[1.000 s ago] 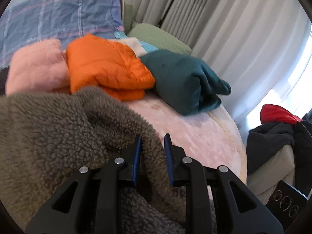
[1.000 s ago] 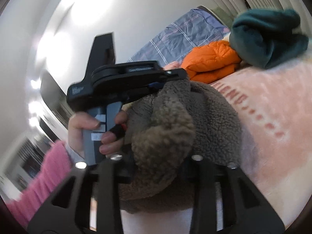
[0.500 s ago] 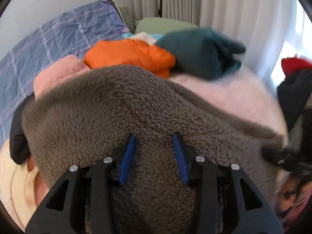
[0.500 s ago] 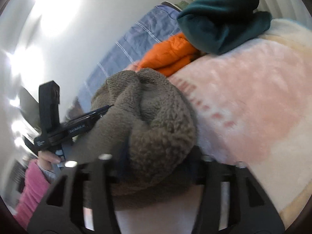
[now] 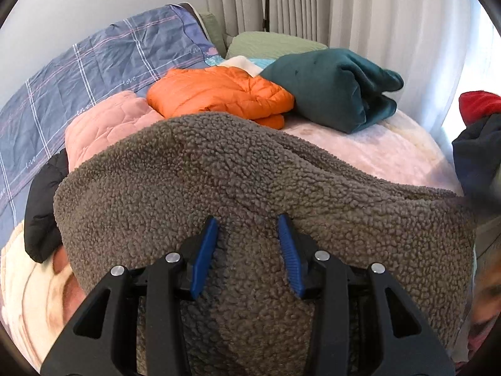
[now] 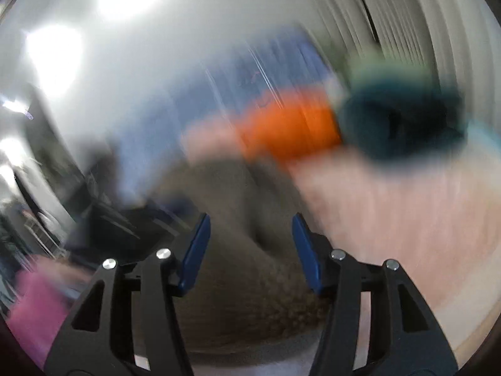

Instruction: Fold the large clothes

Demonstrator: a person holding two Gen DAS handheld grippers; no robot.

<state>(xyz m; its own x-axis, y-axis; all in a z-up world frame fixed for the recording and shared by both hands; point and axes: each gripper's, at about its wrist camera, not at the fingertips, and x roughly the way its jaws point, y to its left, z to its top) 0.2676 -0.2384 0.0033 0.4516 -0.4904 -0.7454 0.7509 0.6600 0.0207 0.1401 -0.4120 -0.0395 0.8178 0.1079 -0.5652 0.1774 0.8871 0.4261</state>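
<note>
A big brown-grey fleece garment (image 5: 250, 163) lies folded over on the pink bed blanket (image 5: 391, 153). My left gripper (image 5: 248, 219) hovers just over its near part, its blue pads (image 5: 203, 250) spread apart and not pressing the fabric. The right wrist view is heavily blurred by motion. There the fleece (image 6: 238, 194) shows beyond and below my right gripper (image 6: 250, 217), whose pads (image 6: 194, 247) stand wide apart with nothing gripped between them.
At the back of the bed lie a folded orange puffer jacket (image 5: 219, 94), a folded teal garment (image 5: 328, 87), a pink quilted piece (image 5: 106, 122) and a black garment (image 5: 43, 206). Blue plaid bedding (image 5: 94, 62) and curtains (image 5: 375, 15) stand behind. Dark and red clothes (image 5: 476, 138) pile up at the right.
Both grippers have opened and let go of the fleece. It dropped from a held-up bunch to lie on the bed. The right gripper has swung away, blurring its view.
</note>
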